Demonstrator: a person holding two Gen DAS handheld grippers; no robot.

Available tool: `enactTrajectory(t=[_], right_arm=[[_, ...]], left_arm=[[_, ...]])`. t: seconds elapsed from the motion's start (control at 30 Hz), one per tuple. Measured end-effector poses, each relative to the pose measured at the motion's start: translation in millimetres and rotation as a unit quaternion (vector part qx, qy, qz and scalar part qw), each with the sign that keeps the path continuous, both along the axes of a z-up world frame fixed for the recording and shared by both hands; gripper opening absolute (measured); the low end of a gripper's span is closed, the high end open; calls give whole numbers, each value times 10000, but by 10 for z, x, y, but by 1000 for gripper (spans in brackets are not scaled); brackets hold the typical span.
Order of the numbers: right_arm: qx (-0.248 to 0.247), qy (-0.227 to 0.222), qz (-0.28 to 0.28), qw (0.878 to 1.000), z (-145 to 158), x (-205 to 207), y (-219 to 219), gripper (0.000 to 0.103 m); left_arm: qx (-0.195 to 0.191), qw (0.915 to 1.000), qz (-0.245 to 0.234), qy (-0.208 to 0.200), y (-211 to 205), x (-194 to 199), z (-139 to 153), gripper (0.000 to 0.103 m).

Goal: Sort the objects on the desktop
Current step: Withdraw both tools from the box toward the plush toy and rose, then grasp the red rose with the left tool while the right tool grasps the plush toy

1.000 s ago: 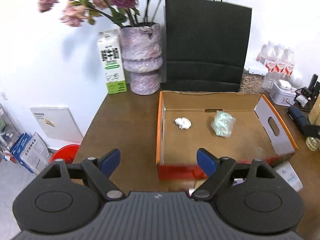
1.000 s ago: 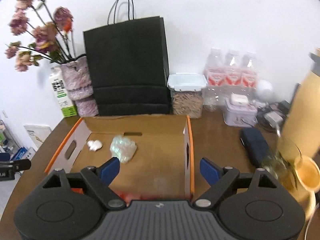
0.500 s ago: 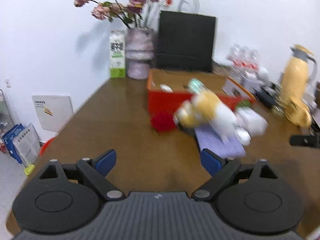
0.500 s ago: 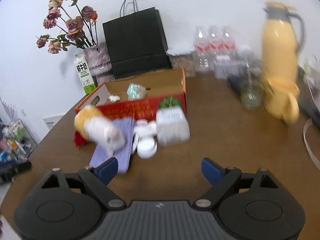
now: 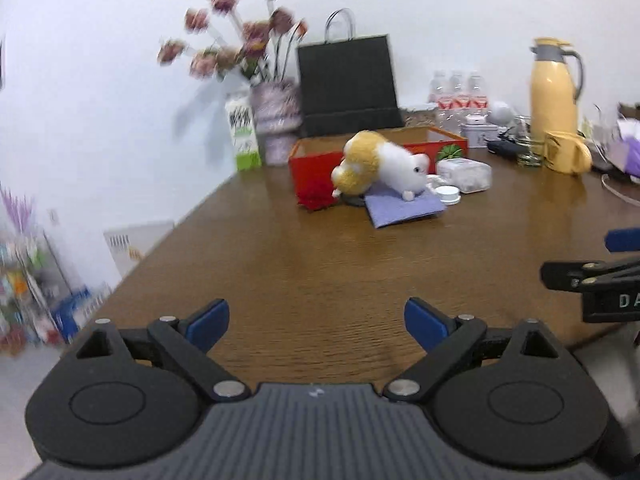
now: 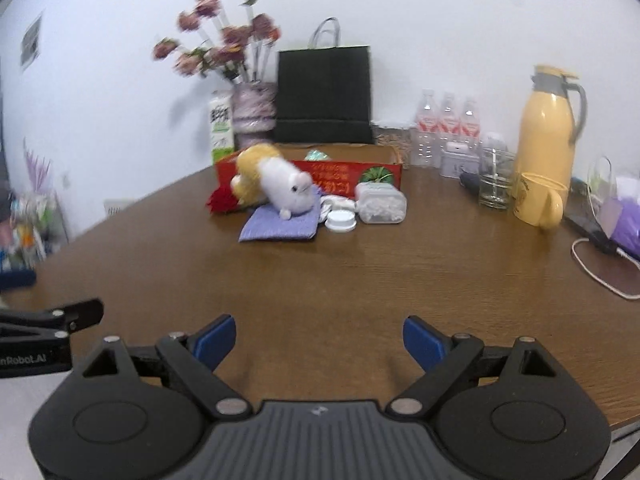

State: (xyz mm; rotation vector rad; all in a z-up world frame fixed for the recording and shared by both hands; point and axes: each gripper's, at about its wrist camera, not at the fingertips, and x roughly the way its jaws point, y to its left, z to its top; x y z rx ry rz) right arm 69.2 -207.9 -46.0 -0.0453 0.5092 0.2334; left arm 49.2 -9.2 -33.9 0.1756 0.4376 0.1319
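A yellow and white plush toy (image 5: 378,164) (image 6: 276,186) lies on a purple cloth (image 5: 402,209) (image 6: 280,224) in front of the red cardboard box (image 5: 316,168) (image 6: 344,180). Beside it sit a white round lid (image 6: 341,221), a clear container of white bits (image 6: 380,203) and a red fuzzy thing (image 6: 222,201). My left gripper (image 5: 316,320) hovers over the near table edge, its jaws opening wide, nothing between them. My right gripper (image 6: 318,340) is open and empty, also far back from the pile.
At the back stand a flower vase (image 6: 254,114), a milk carton (image 6: 222,128), a black paper bag (image 6: 324,96) and water bottles (image 6: 448,120). To the right are a yellow thermos (image 6: 548,128), a yellow mug (image 6: 540,204), a glass (image 6: 494,180) and a white cable (image 6: 600,276).
Both grippers have pulled far back from over the box toward the near table edge and dropped lower. The pile in front of the box has come into view.
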Motion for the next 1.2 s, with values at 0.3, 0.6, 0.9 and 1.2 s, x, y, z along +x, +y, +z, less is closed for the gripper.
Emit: enactTrajectory(t=[0.3,0.6,0.9,1.2], right_arm=[[244,-156,-25,9996,35,-191,-107,91],[6,-375,123,9992,14,-256,30,91],[-669,-668,27,9955,-115,-149,175,90],[-964,-923,463,9900,169,717,434,89]], left_arm=[[-214,9996,-36,-171,-3,-79,68,99],[-275,9991,-230,-205,-11,-86,2,99],[-396,9989,-120,-214,134,221,-68,99],[-477,9975,-525,72,465,1276,196,97]])
